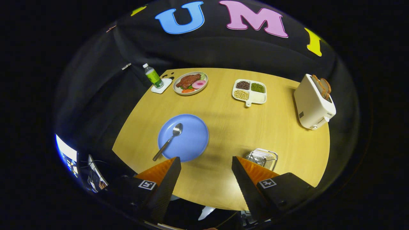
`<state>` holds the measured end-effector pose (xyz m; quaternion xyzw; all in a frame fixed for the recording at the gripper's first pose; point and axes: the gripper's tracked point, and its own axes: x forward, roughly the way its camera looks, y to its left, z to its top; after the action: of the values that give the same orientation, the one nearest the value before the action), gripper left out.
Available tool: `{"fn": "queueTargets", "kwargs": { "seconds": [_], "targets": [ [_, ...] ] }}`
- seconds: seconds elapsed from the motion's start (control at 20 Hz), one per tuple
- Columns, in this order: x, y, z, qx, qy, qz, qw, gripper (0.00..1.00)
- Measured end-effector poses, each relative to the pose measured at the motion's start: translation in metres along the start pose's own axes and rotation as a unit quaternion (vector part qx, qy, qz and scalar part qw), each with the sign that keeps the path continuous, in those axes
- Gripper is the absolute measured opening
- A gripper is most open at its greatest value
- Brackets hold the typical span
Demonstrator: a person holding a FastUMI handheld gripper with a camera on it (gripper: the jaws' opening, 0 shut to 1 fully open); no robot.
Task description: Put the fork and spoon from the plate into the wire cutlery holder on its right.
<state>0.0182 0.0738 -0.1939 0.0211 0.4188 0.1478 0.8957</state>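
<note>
Gripper view: spoon (pixel 169 140) on blue plate (pixel 191 142); gripper (pixel 206 167) spread wide, empty.
Fork possibly already in wire cutlery holder (pixel 262 158), unclear; spoon outstanding.

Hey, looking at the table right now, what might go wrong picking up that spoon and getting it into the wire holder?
1. The spoon lies flat, its handle hanging over the blue plate rim; the open hand-held gripper could tip or slide it off.
2. The wire holder sits partly hidden behind one finger, so aiming the drop may be harder.
</note>
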Motion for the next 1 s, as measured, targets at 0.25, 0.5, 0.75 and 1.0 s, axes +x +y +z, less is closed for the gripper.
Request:
{"fn": "queueTargets", "kwargs": {
  "seconds": [0.25,0.5,0.75,1.0],
  "targets": [
    [0.045,0.045,-0.004,0.006,0.008,0.017,1.000,1.00],
    [0.095,0.071,-0.018,0.024,0.040,0.017,0.999,1.00],
    [0.147,0.088,-0.035,0.035,0.079,0.006,0.996,1.00],
    [0.186,0.107,-0.052,0.077,0.122,0.002,0.990,0.99]
  ]
}}
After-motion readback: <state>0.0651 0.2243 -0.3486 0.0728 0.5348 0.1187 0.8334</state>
